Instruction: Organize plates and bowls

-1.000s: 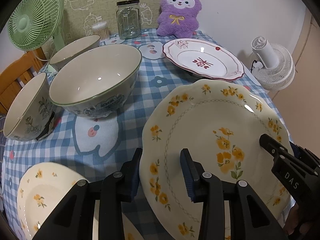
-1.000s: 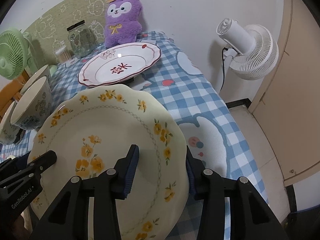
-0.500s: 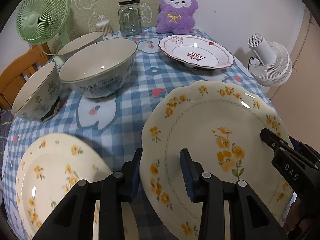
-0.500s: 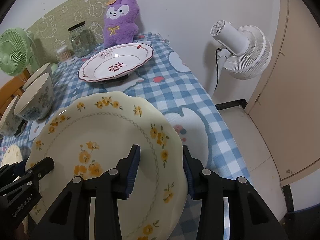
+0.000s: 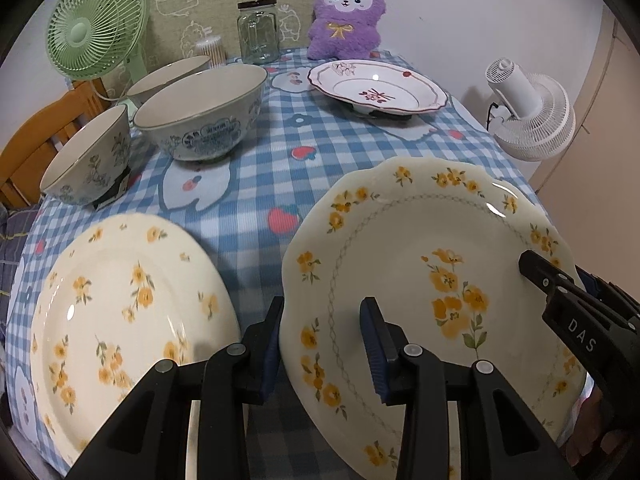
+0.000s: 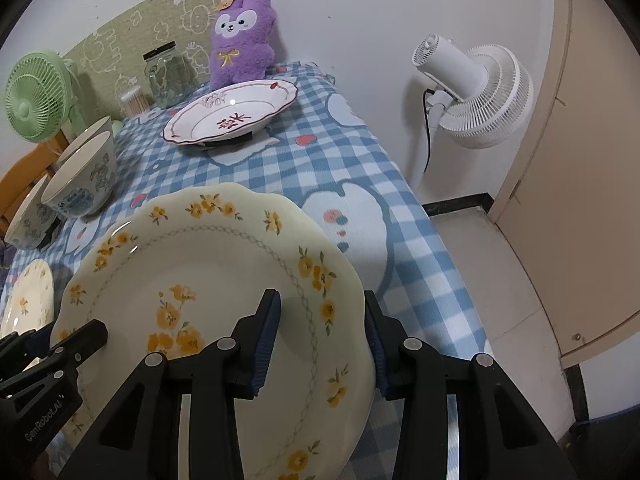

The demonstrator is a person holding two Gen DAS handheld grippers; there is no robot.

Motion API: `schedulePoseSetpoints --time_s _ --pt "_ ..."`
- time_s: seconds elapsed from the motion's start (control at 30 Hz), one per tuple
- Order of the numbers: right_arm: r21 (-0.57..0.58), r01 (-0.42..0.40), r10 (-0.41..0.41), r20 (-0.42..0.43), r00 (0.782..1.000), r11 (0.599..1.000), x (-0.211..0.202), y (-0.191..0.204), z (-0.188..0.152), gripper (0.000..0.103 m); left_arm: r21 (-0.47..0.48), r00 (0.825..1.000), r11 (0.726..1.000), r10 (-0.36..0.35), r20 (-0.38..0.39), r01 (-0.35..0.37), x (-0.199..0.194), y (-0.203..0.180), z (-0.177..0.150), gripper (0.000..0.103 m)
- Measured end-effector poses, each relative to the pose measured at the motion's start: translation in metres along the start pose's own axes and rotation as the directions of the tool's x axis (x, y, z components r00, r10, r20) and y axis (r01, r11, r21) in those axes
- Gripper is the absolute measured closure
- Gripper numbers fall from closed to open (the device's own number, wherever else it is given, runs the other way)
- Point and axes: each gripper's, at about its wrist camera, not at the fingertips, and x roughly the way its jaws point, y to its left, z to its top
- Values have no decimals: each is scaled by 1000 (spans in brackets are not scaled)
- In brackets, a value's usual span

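Two grippers on one cream plate with yellow flowers (image 5: 432,280), lifted clear of the checked tablecloth (image 5: 260,184) and filling the lower right of the left wrist view. Left gripper (image 5: 322,344) partly closed across the plate's left rim, one blue pad over the face, the other outside the edge. Right gripper (image 6: 322,340) likewise clamped on the opposite rim, lower centre of the right wrist view; its black tip also visible at the right edge of the left view. Second yellow-flowered plate (image 5: 120,320) flat on the cloth, lower left, just beside the held one. Large patterned bowl (image 5: 204,116) and small bowl (image 5: 86,160) at centre left, a third bowl (image 5: 168,76) behind them. Red-trimmed plate (image 5: 378,88) upper right of centre. Along the far edge: green fan (image 5: 94,28), glass jar (image 5: 258,32), purple plush toy (image 5: 346,20). White fan (image 5: 528,116) beyond the table, right.
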Motion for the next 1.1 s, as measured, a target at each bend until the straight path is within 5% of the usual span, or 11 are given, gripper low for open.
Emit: schedulePoseSetpoints --time_s 0.4,0.5,0.57,0.6,1.1 --pt "-4 7 -7 -13 1000 1000 -6 2 -2 52 -5 1000 1000 -9 -12 9 -3 -1 -10 64" --pt "-15 -11 11 22 1000 1000 -13 6 -1 33 -4 999 999 -32 -6 32 -6 -1 -9 52" --pt "-24 4 -3 56 998 1000 -19 9 0 24 3 999 999 -38 7 38 -10 -3 -8 29" --pt "-29 13 -11 71 997 999 -21 9 1 23 7 999 999 -42 20 42 -13 -4 -8 26" --pt "-86 29 -17 136 991 996 -59 47 7 22 -24 996 999 -42 83 44 -47 20 -1 16"
